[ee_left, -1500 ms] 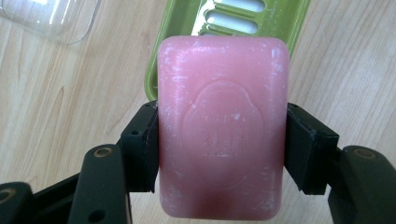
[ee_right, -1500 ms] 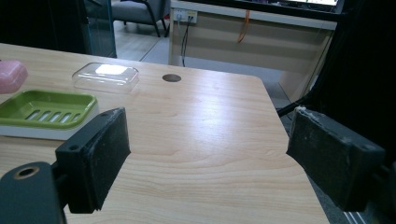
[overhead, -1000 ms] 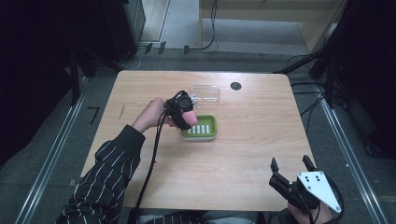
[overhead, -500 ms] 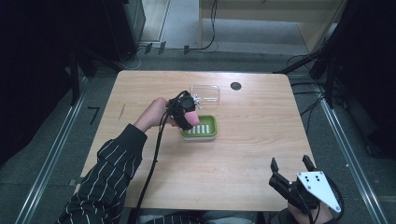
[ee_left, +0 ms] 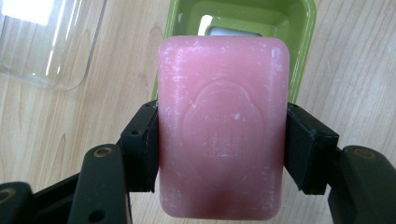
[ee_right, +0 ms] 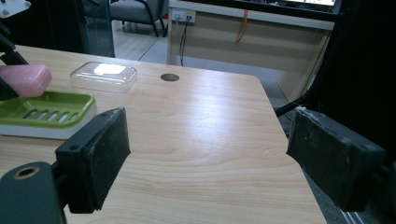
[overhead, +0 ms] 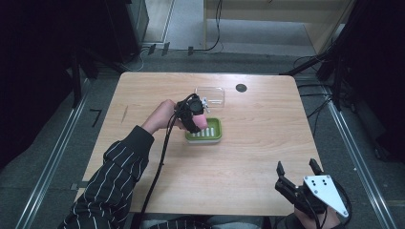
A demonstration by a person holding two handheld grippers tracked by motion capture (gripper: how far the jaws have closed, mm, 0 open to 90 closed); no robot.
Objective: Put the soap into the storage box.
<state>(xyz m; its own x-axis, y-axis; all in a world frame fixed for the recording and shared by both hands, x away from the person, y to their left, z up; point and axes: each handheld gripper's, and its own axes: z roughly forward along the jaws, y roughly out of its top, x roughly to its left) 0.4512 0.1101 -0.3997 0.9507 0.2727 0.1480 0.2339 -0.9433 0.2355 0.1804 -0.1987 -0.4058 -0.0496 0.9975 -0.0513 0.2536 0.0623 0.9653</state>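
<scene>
- The left gripper [overhead: 198,118] clamps a pink soap bar [ee_left: 222,126] by its two long sides, both black pads pressed flat against it (a stamped oval mark faces the camera).
- The bar hangs just above the near end of the green soap dish [overhead: 213,134], which sits mid-table.
- A clear plastic lid [overhead: 210,96] lies just beyond the dish.
- The right gripper [overhead: 295,176] waits at the table's near right corner, jaws wide apart, nothing between them.
</scene>
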